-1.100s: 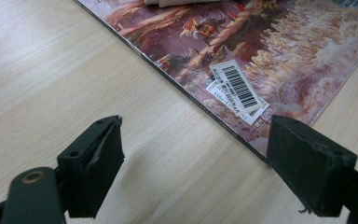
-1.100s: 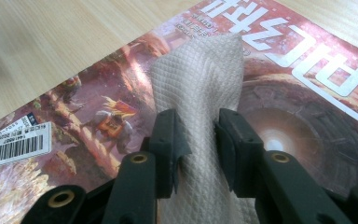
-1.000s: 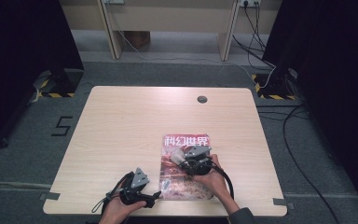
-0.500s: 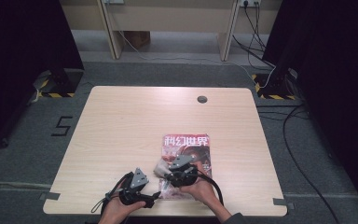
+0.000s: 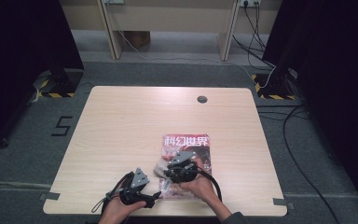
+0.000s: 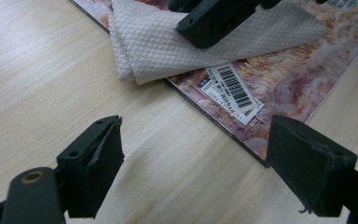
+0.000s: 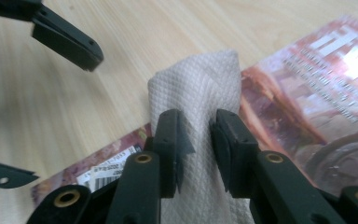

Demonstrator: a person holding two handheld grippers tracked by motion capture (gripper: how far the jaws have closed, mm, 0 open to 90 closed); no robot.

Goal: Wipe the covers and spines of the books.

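We pinch the cloth (image 7: 200,93) in the right gripper (image 7: 196,140), jaws closed on it, atop the magazine (image 5: 193,144) near the desk's (image 5: 121,121) front edge. Left gripper (image 6: 191,158) gapes empty just left, nearer the magazine's corner.

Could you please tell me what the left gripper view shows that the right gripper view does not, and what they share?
The left gripper view alone shows the left gripper wide open over bare table, and the magazine's near corner. The right gripper view alone shows the right gripper shut on the paper towel, plus the cover's bright lettering. Both show the towel lying on the magazine and its barcode label.
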